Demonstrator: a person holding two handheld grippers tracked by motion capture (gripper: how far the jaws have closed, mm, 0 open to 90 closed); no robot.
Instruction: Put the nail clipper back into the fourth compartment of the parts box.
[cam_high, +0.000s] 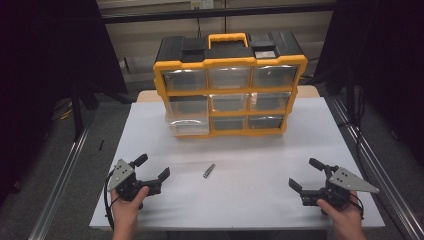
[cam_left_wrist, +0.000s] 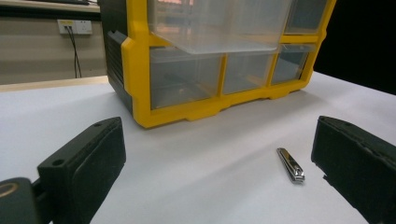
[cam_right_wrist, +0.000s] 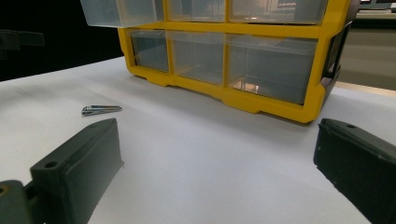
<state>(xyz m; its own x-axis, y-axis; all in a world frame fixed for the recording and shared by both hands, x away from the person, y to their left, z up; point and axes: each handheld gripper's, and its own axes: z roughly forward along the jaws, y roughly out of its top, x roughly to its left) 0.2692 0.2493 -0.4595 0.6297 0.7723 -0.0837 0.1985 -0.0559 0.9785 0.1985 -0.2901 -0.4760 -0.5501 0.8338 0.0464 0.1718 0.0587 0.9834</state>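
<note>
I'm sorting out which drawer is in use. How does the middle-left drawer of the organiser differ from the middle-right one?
The middle-left drawer is pulled out, its front standing proud of the yellow frame; the middle-right drawer sits pushed in, flush with the frame. In the left gripper view the middle-left drawer overhangs the bottom-left drawer; the middle-right overhangs nothing. Both are clear plastic, and neither shows any contents I can make out.

Dim, soft light from overhead falls on the white bench (cam_high: 260, 190); the upper corners of the high view sink into black. The organizer (cam_high: 230, 85) casts faint shadow at its base. Both gripper views blur the near jaws; clear drawers show mild glare.
</note>
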